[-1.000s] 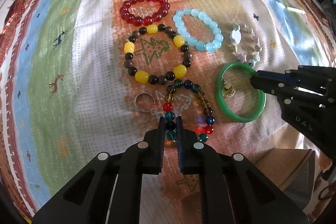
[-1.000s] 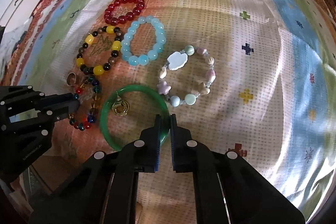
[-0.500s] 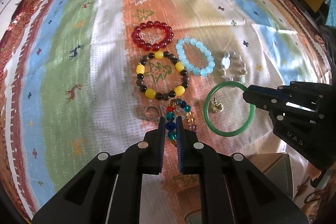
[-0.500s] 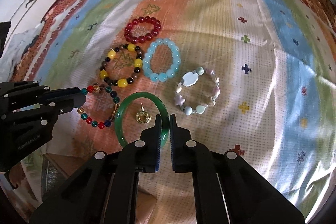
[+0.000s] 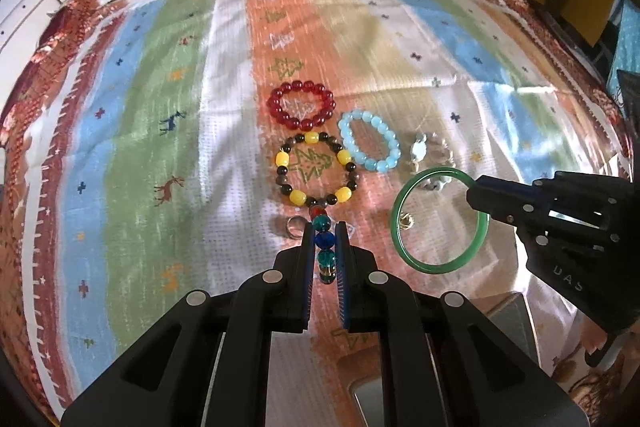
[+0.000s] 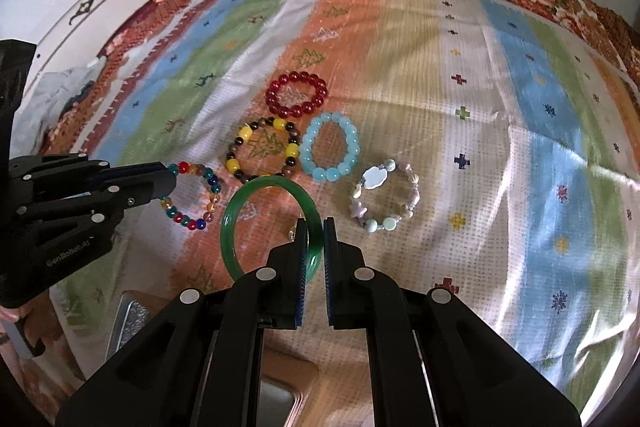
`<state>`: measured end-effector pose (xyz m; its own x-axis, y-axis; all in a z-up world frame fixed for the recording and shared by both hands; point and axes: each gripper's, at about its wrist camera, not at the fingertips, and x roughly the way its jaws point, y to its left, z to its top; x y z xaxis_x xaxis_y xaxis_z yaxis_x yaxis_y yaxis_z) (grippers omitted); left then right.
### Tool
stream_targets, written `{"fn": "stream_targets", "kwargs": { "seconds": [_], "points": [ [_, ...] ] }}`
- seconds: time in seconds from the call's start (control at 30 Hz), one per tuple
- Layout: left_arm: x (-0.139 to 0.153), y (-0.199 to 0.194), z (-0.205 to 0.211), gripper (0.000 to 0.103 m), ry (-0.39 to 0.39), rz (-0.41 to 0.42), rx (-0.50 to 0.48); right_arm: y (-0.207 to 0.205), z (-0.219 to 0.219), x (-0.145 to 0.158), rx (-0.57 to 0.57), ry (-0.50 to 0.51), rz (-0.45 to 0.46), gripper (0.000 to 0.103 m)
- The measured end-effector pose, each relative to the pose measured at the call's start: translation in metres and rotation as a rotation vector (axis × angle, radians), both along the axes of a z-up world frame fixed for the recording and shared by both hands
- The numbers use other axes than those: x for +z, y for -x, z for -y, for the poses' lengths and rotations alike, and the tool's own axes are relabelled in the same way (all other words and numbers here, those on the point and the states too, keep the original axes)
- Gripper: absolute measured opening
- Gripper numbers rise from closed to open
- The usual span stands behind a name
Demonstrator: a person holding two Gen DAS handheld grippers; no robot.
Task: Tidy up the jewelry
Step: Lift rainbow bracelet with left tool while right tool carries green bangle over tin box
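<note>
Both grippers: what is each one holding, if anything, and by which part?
The left gripper is shut on the multicolour bead bracelet, pinching one side of its bead loop. The right gripper is shut on the green bangle, clamping its rim.

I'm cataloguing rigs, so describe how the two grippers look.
Both are matte black plastic with angular, cut-out frames and round silver screw heads. The left gripper and right gripper have flat parallel fingers faced with blue ribbed pads. White lettering is printed on each body, only partly readable. No cables or sleeves show.
</note>
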<state>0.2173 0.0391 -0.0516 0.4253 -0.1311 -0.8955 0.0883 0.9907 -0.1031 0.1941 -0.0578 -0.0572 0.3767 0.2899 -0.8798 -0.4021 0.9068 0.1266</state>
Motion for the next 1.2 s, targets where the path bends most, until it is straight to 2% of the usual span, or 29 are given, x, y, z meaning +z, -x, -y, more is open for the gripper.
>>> {"fn": "stream_targets", "kwargs": {
  "seconds": [0.5,0.83,1.2],
  "points": [
    [0.052,0.046,0.010,0.009,0.055,0.136,-0.011,0.041,0.006,0.038,0.026,-0.027,0.081,0.008],
    [0.074,0.084,0.017,0.009,0.093,0.196,-0.032,0.066,0.009,0.058,0.040,-0.033,0.121,0.008],
    [0.072,0.122,0.024,0.010,0.120,0.214,-0.061,0.103,0.018,0.052,0.051,-0.044,0.112,0.008]
  ]
}}
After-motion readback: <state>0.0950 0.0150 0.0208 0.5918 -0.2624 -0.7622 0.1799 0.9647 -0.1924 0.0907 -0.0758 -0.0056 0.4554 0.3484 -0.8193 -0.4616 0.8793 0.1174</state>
